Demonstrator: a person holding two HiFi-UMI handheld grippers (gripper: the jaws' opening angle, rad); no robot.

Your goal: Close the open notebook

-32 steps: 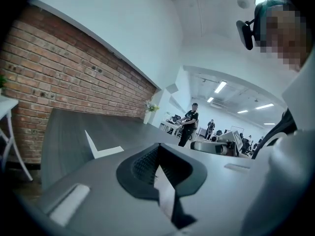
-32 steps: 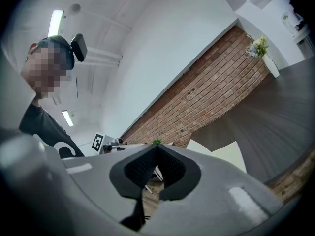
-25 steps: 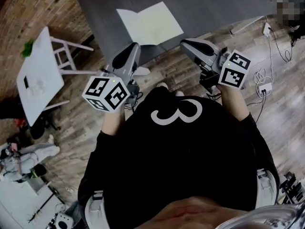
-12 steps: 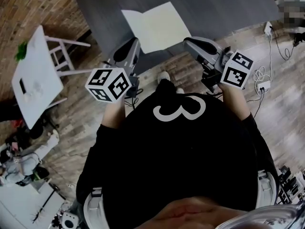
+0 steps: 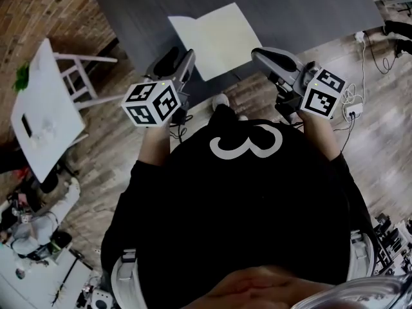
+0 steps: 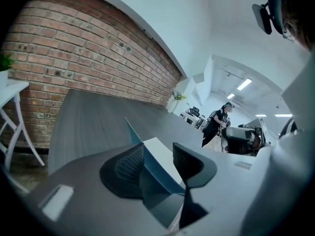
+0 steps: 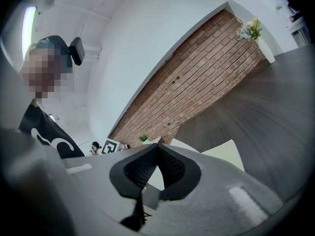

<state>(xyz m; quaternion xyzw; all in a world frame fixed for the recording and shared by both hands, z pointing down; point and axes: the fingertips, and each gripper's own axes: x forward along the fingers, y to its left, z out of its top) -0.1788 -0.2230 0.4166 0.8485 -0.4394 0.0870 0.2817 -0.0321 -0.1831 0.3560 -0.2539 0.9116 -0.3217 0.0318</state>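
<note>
Grey counter (image 5: 309,11), dark matte top, brick wall (image 5: 38,11) on its left side. Wood-plank floor (image 5: 380,140) around it. White side table (image 5: 42,118) stands off to the left with a small plant (image 5: 21,77) on its far end. Cables (image 5: 351,105) and a power strip lie on the floor to the right.

Notebook (image 5: 215,37) lies open and flat at the counter's near edge, cream pages up, fold running down the middle.

Left tongs (image 6: 157,150): jaws wide and opening. Notebook's near-left corner shows in the gap between them, pads not pressing on it. Can't tell if either pad touches the paper. From the head view the tip sits right at the notebook's left edge.

Right tongs (image 7: 157,145): tips together, nothing gripped. A strip of cream page shows behind the jaws. Tip hangs near the notebook's near-right corner, off the page.

Hidden or unclear: both hands sit under the marker cubes. The person's black shirt (image 5: 244,205) blocks the floor directly below. Clutter at the head view's lower-left corner is too small to identify.
</note>
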